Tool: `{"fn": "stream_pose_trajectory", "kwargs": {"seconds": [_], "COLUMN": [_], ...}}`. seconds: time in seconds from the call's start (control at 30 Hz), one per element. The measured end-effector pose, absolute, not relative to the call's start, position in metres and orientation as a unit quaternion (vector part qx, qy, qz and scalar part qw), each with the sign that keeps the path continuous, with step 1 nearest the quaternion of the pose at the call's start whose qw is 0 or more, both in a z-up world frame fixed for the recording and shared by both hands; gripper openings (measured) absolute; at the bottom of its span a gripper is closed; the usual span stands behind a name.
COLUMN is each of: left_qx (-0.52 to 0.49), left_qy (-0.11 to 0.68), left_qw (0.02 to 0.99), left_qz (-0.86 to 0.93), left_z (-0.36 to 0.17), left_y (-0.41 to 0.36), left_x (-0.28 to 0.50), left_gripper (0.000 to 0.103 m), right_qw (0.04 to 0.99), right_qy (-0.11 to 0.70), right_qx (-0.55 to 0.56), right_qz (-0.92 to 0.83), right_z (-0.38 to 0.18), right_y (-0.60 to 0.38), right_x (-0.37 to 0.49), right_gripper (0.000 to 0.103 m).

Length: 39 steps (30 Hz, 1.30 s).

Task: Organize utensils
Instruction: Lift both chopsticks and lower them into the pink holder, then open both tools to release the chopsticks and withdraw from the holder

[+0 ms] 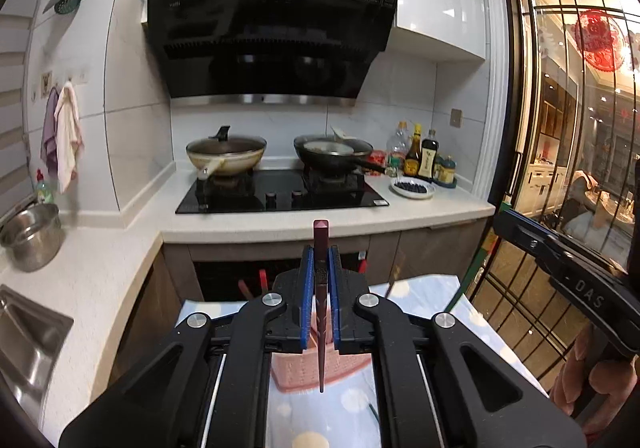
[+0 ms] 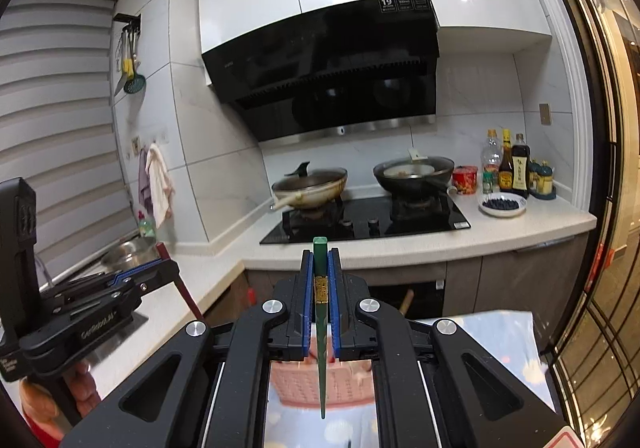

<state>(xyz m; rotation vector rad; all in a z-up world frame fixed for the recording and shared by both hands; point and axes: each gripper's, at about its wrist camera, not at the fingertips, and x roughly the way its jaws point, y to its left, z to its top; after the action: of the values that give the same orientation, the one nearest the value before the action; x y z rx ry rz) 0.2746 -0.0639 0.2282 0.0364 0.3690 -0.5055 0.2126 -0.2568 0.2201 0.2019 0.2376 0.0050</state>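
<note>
Landmark: the pink basket (image 1: 308,370), low in both wrist views, resting on a pale patterned cloth (image 1: 420,288); every place below is told from it.
Room hazard: the stove (image 1: 280,191) with its two pans stands well beyond the basket; a wide swing could send a chopstick onto the worktop.
Left gripper (image 1: 321,268): pads pressed onto a dark red chopstick (image 1: 321,328), gripped near its thick end, the thin tip hanging over the basket.
Right gripper (image 2: 321,272): pinching a green chopstick (image 2: 321,368) the same way, its tip over the basket's near wall.
Risk, pivot: each stick is clamped along one narrow line, so I judge it may swing between the pads and miss the basket.
Risk, collision: the grippers hang near each other above the basket; lowering both at once could knock the sticks together.
Risk, release: let go from above, a tip could strike the basket's rim and bounce onto the cloth.
Hidden: the basket's inside, so free room there cannot be told.
</note>
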Motion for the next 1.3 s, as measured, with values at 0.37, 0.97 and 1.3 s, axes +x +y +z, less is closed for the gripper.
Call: {"fn": "stream_pose_trajectory", "kwargs": {"seconds": [0.37,0.97,1.3], "left_qx": [0.017,0.030,0.037], "left_qy": [0.187,0.222,0.223], "left_qw": [0.954,0.953,0.952], "left_qz": [-0.233,-0.205,-0.207], "left_z": [0.238,0.183,0.177], "left_y": [-0.074,-0.080,-0.074], "left_x": [0.339,0.351,0.323], "left_gripper": [0.007,0.048,0.054], "right_qw": [0.985,0.978,0.981], "right_qy": [0.134,0.188,0.177], "right_qx": [0.108,0.086,0.082], "right_qz": [0.001,-0.007,-0.005], "right_z": [0.221,0.162,0.163], "right_y": [-0.253,-0.240,-0.234], "right_x": [0.303,0.315,0.267], "right_gripper": [0.007,0.036,0.042]}}
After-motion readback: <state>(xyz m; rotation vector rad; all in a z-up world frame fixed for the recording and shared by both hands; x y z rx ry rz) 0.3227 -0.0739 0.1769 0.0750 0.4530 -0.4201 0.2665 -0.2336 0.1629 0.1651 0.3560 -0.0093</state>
